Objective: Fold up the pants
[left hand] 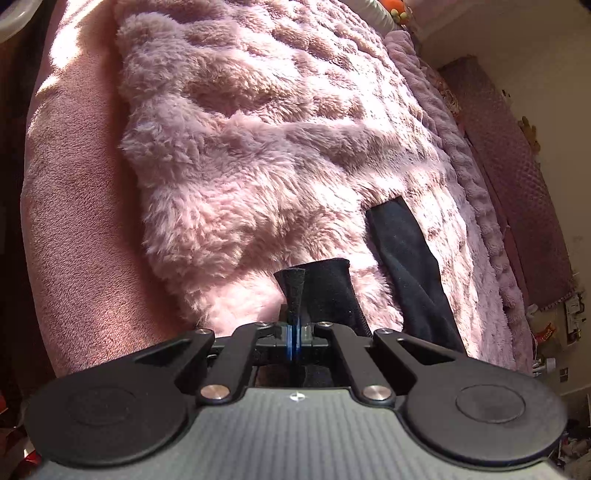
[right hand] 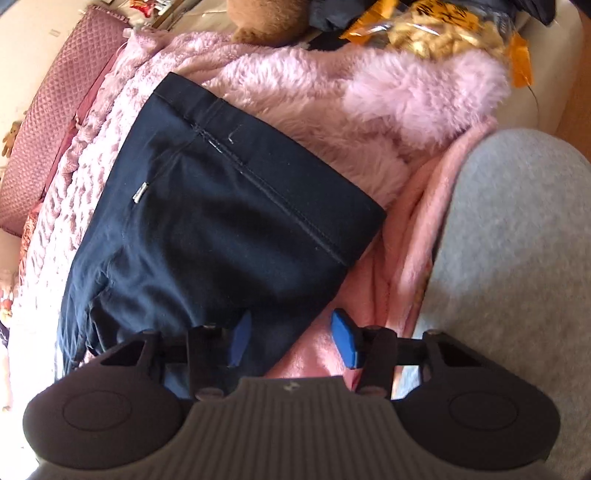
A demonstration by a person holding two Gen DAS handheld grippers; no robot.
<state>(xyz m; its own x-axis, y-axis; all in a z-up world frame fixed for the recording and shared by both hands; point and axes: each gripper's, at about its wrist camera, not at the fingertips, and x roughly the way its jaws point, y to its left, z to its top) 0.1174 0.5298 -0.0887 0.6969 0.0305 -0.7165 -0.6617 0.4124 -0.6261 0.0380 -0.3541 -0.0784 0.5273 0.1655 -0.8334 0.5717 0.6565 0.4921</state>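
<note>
Dark navy pants point(right hand: 221, 206) lie on a fluffy pink blanket point(right hand: 369, 110), waistband and a small metal tag facing up. My right gripper point(right hand: 293, 341) is open; its blue pads point(right hand: 345, 343) straddle the near edge of the pants without pressing on it. In the left wrist view, two dark pant legs point(left hand: 402, 258) stretch over the blanket point(left hand: 258, 147). My left gripper point(left hand: 294, 291) is shut on the hem of the nearer leg point(left hand: 327, 291), and dark cloth bunches at its tips.
A grey-clothed leg of a person point(right hand: 498, 240) fills the right side. A snack bag point(right hand: 443, 29) and a brown plush toy point(right hand: 266, 18) sit beyond the blanket. A quilted mauve headboard point(left hand: 517, 184) borders the bed, with clutter on the floor point(left hand: 561, 325) past it.
</note>
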